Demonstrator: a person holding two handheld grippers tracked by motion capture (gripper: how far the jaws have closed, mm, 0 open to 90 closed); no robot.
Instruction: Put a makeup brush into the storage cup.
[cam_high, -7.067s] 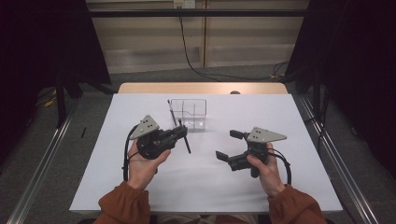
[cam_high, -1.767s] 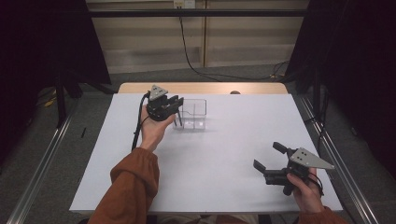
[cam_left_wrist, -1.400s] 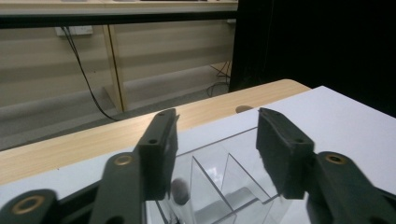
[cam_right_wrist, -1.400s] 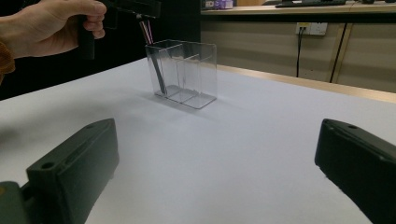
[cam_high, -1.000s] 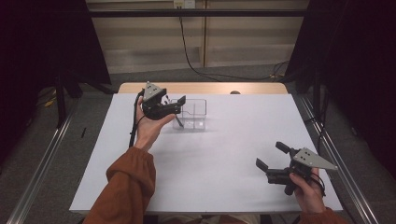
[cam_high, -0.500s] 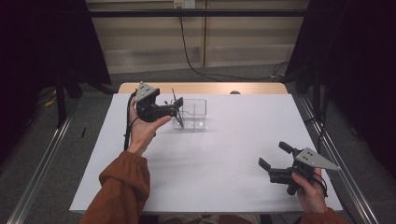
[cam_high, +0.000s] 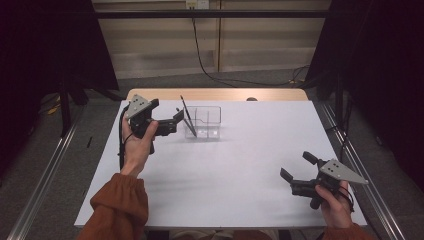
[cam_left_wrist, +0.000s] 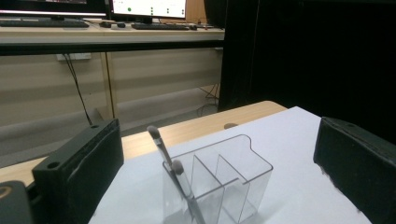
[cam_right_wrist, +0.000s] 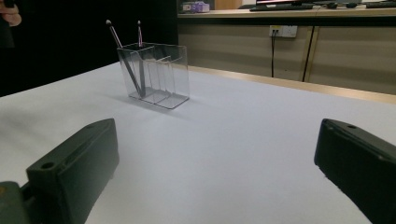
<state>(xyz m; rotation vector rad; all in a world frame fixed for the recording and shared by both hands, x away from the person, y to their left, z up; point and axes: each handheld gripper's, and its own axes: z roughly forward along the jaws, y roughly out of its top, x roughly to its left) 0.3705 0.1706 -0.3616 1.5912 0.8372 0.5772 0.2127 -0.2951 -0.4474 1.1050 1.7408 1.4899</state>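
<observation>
A clear plastic organizer (cam_high: 204, 124) with several compartments stands at the back of the white-covered table (cam_high: 240, 170). Two thin brushes (cam_left_wrist: 161, 145) lean in its left end compartment; in the right gripper view the two brushes (cam_right_wrist: 122, 44) stick out above the organizer (cam_right_wrist: 156, 74). My left gripper (cam_high: 167, 111) hovers just left of the organizer (cam_left_wrist: 224, 182), open, its jaws having just been opening with nothing between them. My right gripper (cam_high: 295, 165) rests open and empty near the front right corner, pointing toward the organizer.
The table's bare wooden strip (cam_high: 215, 94) runs behind the white sheet. A black cable (cam_high: 200, 50) hangs down the back wall. Dark curtains (cam_high: 380, 75) flank both sides. A desk with monitors and keyboards (cam_left_wrist: 107, 18) stands far behind.
My left gripper has drawn back to the left, away from the organizer, with its jaws wider apart. A brush now leans free in the end compartment. The right hand has kept still.
</observation>
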